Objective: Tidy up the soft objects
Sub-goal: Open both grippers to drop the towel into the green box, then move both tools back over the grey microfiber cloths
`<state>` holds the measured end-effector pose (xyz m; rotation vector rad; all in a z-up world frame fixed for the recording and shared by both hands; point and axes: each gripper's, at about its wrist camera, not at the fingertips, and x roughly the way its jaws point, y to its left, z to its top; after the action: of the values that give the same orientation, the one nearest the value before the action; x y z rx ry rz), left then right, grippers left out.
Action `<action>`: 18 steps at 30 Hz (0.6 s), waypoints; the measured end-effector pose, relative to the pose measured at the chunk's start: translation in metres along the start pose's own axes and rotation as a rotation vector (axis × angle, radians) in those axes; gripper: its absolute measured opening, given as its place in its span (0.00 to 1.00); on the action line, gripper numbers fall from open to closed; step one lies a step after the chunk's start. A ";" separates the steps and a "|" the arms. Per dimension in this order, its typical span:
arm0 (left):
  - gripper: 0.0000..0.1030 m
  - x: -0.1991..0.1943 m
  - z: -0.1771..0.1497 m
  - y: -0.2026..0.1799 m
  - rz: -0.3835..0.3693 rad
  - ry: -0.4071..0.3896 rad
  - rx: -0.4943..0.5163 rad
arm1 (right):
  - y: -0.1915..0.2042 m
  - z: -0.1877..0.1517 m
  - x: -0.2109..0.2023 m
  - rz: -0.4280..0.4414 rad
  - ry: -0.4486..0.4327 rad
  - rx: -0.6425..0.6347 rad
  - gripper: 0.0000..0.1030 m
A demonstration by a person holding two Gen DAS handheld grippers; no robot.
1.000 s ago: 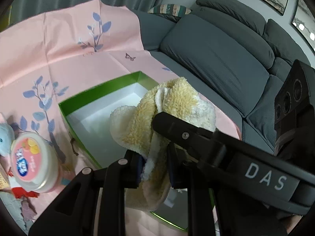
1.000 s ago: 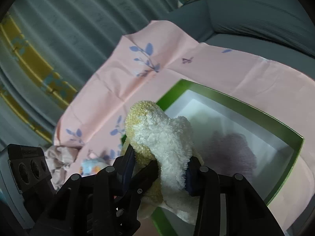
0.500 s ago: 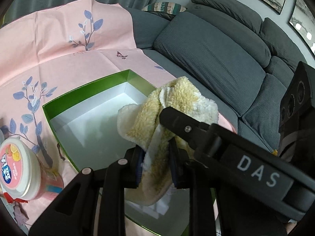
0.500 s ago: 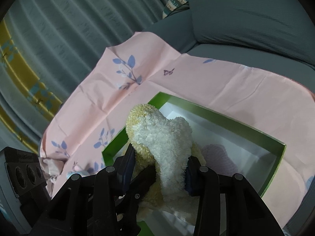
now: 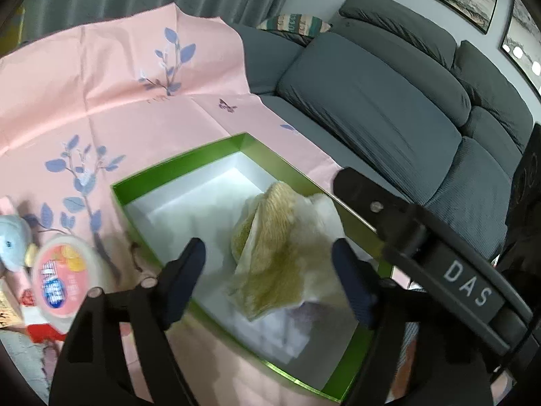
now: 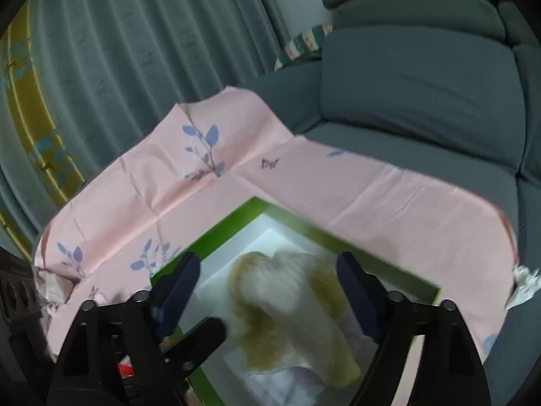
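Lying in the green box point(image 5: 216, 149), fluffy towel point(image 5: 284, 257) between both just-opened hand-held grippers, left point(image 5: 270, 277), right point(image 6: 270, 291), pads apart.

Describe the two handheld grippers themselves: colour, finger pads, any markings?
Both are matte black plastic with angular, strut-like arms and small silver screws at the pivots. The left gripper and right gripper each carry dark navy pads on the inner faces of the jaws. White letters "DAS" are printed on the right gripper's body, seen from the left wrist view. No cables or sleeves show.
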<state>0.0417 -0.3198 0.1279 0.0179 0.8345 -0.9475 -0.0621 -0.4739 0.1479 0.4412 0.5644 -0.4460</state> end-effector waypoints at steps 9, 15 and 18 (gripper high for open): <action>0.88 -0.052 -0.012 0.036 0.110 -0.043 -0.065 | 0.028 -0.002 -0.007 0.058 0.028 -0.069 0.93; 0.95 -0.111 -0.030 0.068 0.186 -0.098 -0.166 | 0.062 -0.013 -0.018 0.114 0.033 -0.162 0.96; 0.98 -0.147 -0.046 0.084 0.251 -0.146 -0.200 | 0.082 -0.022 -0.025 0.164 0.039 -0.209 0.96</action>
<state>0.0285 -0.1479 0.1616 -0.1159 0.7683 -0.6194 -0.0477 -0.3894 0.1686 0.2936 0.6010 -0.2187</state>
